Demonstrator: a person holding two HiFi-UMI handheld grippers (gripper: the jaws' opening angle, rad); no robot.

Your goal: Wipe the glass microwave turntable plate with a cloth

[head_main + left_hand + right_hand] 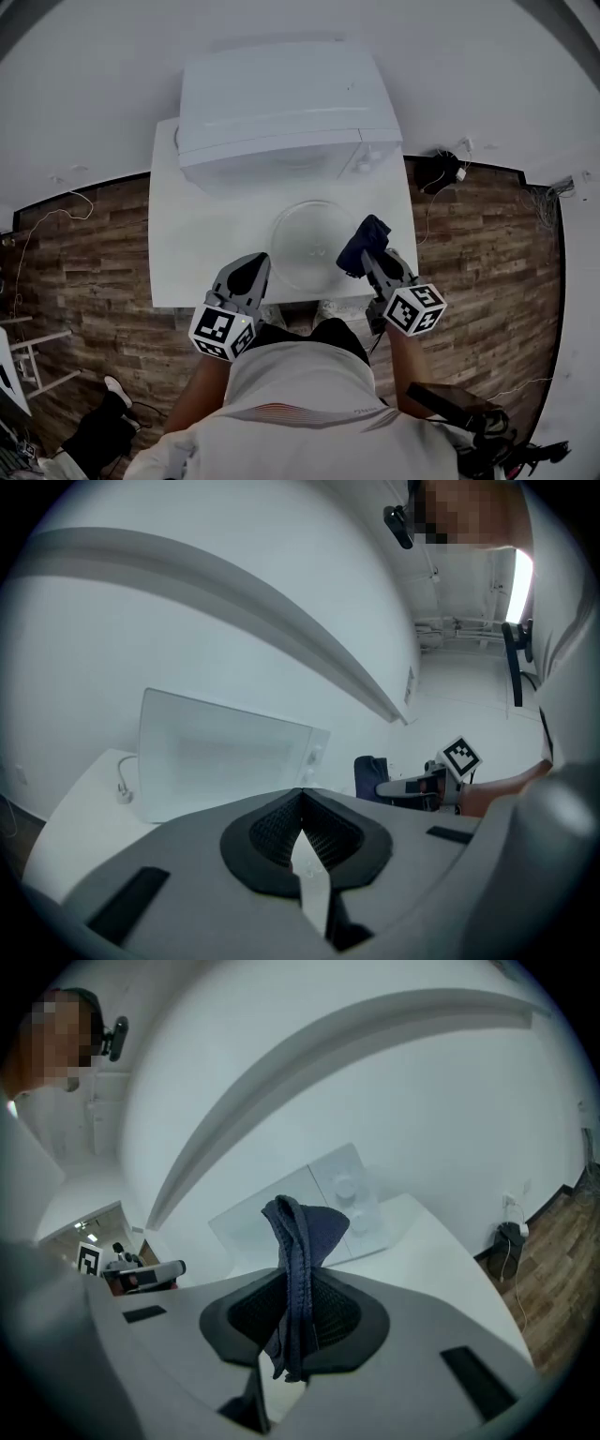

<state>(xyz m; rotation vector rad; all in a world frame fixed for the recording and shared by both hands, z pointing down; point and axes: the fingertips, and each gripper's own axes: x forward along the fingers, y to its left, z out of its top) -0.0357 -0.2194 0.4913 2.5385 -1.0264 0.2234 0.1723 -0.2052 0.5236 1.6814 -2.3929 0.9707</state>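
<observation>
The clear glass turntable plate (309, 239) lies flat on the white table (197, 234), in front of the microwave (281, 103). My right gripper (368, 251) hovers over the plate's right edge, shut on a dark blue cloth (364, 239) that sticks up from its jaws in a folded bunch (300, 1237). My left gripper (257, 266) is just off the plate's left edge. Its pads meet at the tip (300, 794), and I see nothing held between them. The left gripper view takes in the microwave (220, 761) and the right gripper (412, 785).
The white microwave fills the back of the table, its door (319, 1204) facing me. Wood-look flooring (84, 272) surrounds the table. A dark plug block with cables (439, 171) lies on the floor at the right. White wall is behind.
</observation>
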